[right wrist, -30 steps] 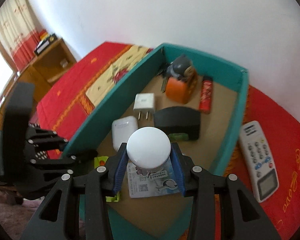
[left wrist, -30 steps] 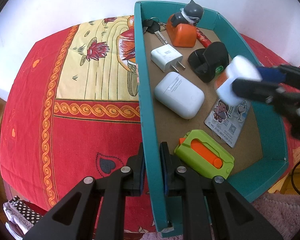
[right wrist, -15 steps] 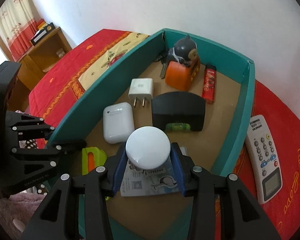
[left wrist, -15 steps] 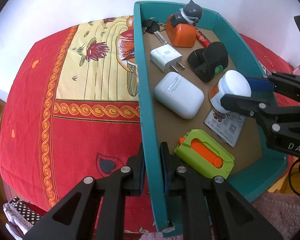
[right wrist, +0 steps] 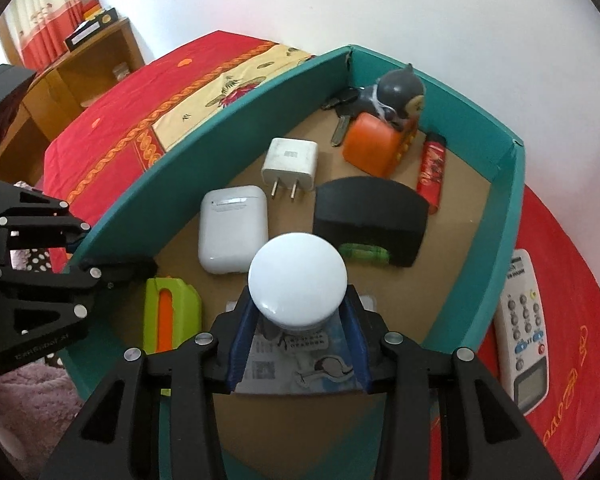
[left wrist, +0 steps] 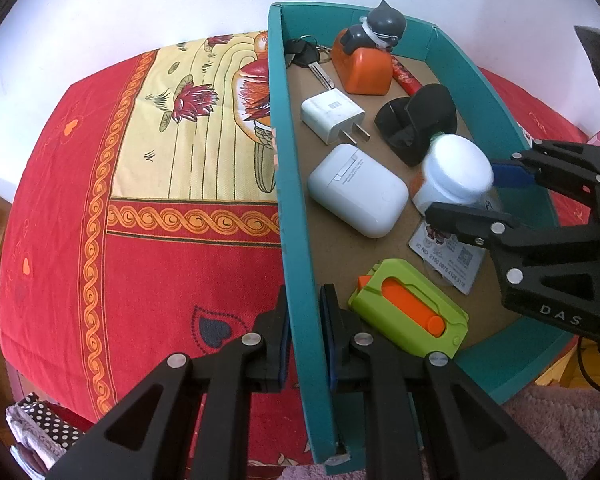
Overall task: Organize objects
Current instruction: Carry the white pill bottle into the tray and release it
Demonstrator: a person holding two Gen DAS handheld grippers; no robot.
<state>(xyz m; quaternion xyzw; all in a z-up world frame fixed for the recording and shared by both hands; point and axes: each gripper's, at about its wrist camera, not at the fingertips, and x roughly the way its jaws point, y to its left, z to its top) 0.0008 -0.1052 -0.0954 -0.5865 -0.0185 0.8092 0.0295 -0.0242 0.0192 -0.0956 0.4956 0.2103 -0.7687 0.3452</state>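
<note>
A teal cardboard box (left wrist: 288, 184) (right wrist: 204, 168) lies on the red patterned cloth. My left gripper (left wrist: 304, 336) is shut on its near left wall. Inside the box, my right gripper (right wrist: 298, 316) (left wrist: 460, 192) is shut on a white-capped jar (right wrist: 298, 280) (left wrist: 456, 172), held low over a printed card (right wrist: 296, 356) (left wrist: 452, 256). Around it lie a white earbud case (left wrist: 358, 196) (right wrist: 232, 228), a white charger plug (left wrist: 330, 116) (right wrist: 290, 162), a black curved holder (left wrist: 418, 120) (right wrist: 368, 216), a green and orange utility knife (left wrist: 410, 308) (right wrist: 172, 308), an orange toy with a grey figure (left wrist: 366, 60) (right wrist: 384, 136), keys (left wrist: 306, 58) and a red lighter (right wrist: 430, 172).
A white remote control (right wrist: 524, 332) lies on the cloth outside the box's right wall. A wooden shelf unit (right wrist: 88, 76) stands beyond the bed at the left. A pink rug (left wrist: 556, 432) and a polka-dot cloth (left wrist: 40, 428) show at the floor.
My right gripper has carried the jar leftward and down into the box, from above the right wall to just over the card. My left gripper kept its hold on the wall.
</note>
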